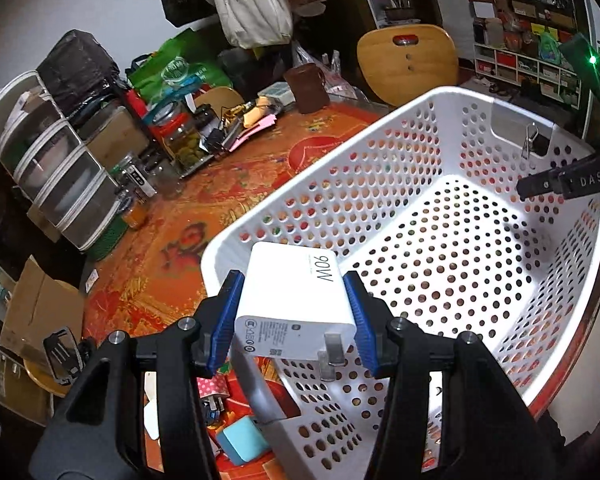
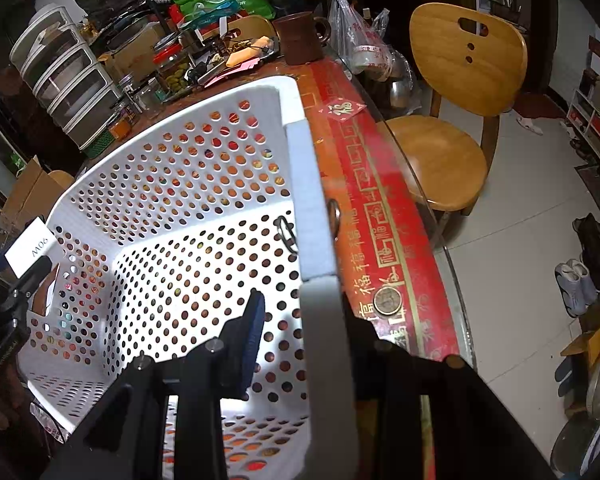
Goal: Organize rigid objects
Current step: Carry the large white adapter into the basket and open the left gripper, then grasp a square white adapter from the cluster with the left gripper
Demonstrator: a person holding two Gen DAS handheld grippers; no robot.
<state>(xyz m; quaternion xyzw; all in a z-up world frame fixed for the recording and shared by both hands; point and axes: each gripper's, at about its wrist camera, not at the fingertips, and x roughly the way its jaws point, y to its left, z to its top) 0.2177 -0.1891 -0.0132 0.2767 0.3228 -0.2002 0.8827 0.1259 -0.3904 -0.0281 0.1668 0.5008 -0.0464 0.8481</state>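
My left gripper [image 1: 296, 312] is shut on a white 90W charger [image 1: 296, 300], prongs toward the camera, held just above the near-left rim of the white perforated basket [image 1: 312, 160]. The charger also shows at the left edge of the right wrist view [image 2: 30, 250]. My right gripper [image 2: 300, 320] straddles the basket's right wall [image 2: 312, 208]: one blue-padded finger [image 2: 254, 332] is inside, the other is hidden outside the wall. I cannot see whether it clamps the wall. The basket's inside holds nothing but a metal clip [image 1: 530, 140] on its far handle.
The basket stands on a red-and-orange patterned table [image 1: 220, 184]. Jars [image 1: 182, 140], stacked drawers [image 1: 56, 160] and a brown mug [image 1: 306, 88] crowd the far side. A teal block [image 1: 242, 442] lies below my left gripper. A wooden chair [image 2: 452, 128] stands to the right; a coin [image 2: 388, 302] lies by the table edge.
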